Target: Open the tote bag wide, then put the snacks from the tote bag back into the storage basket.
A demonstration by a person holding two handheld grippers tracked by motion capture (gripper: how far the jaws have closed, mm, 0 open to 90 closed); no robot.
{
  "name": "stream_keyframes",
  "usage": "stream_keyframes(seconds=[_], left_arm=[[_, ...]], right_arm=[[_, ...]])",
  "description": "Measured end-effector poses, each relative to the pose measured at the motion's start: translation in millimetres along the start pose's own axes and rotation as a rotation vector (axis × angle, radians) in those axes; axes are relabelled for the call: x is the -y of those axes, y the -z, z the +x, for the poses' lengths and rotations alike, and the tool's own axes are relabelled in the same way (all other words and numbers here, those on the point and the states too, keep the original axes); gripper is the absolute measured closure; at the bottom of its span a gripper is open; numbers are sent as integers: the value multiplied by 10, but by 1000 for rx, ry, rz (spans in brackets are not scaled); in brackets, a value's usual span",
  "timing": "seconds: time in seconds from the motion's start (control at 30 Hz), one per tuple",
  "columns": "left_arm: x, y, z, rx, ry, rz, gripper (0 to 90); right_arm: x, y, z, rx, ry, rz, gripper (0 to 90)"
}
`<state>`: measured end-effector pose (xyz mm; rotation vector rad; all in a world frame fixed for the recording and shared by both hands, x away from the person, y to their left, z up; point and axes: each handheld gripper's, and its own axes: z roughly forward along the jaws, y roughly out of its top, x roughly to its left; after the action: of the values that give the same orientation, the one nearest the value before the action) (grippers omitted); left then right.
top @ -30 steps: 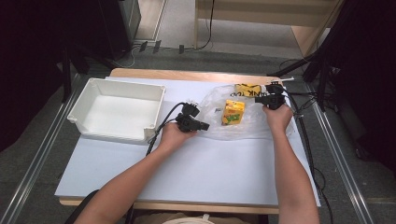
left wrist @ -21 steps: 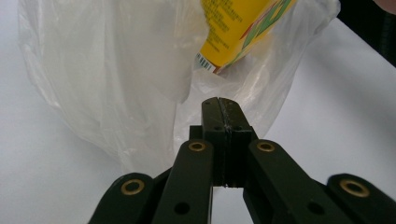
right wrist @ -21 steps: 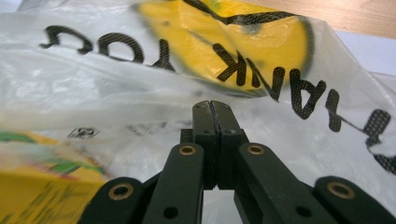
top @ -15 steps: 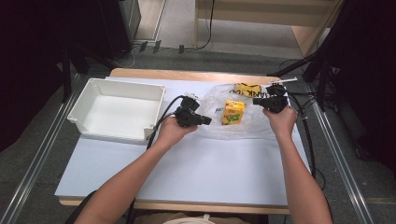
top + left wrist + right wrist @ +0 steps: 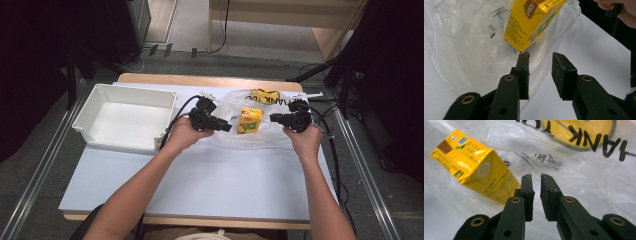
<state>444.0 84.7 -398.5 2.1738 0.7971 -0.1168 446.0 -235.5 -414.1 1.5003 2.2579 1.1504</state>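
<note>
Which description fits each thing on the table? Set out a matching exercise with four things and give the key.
Things:
1. drink carton
2. white bin
3. plastic bag
4. left gripper

Descriptions:
A. clear, crumpled, with black lettering
B. jaws apart, nothing between them
C. yellow, standing on the bag
D. empty, at the table's left

Pairs: 1-C, 2-D, 3-A, 4-B
</note>
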Motion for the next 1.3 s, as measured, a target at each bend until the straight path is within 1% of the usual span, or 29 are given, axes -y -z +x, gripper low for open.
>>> stream_keyframes(seconds=[0.03,0.1,0.13,0.17,0.23,0.33,0.4,0.47,0.5,0.6,0.73,0.83,0.97,1.03,1.2,1.27,1.3], left_arm=[[-6,-2,-11,-6,-5,-2,638],[-13,-2,-22,-8,-15,-10,607],[-17,-2,-23,-6,-18,-12,603],[-22,-2,-23,-7,-21,-9,594],[-23,-1,-21,-3,-19,-13,562],[-20,7,-12,0,-24,-15,527],[-20,3,-12,-7,-26,-12,502],[-17,-6,-17,-8,-33,-3,480],[-15,-9,-19,-12,-35,-1,474],[-18,-11,-21,-5,-33,-4,467],[-28,-20,-34,-8,-45,-9,456],[-31,-31,-33,-9,-42,-20,455],[-40,-36,-20,-13,-48,-25,452],[-47,-49,-26,-11,-45,-33,449],[-58,-87,-25,-13,-62,-19,437],[-64,-98,-24,-21,-55,-15,436],[-66,-101,-15,-19,-57,-23,431]], right_arm=[[26,14,10,-4,-4,-8,798],[70,33,25,2,-3,10,792],[86,40,26,0,-2,7,783],[105,51,31,-10,-10,5,760],[138,72,40,-16,-13,18,731],[188,115,71,-16,-1,19,676],[216,142,92,-15,3,21,616],[248,164,120,-17,10,18,589],[266,171,135,-25,15,15,579],[317,196,187,-40,33,30,563],[380,246,242,-53,29,22,510],[439,284,290,-67,35,24,495],[515,335,348,-70,56,19,479],[550,356,367,-71,56,21,463],[638,392,400,-75,58,26,455],[664,405,411,-79,57,25,455],[683,411,422,-74,58,20,455]])
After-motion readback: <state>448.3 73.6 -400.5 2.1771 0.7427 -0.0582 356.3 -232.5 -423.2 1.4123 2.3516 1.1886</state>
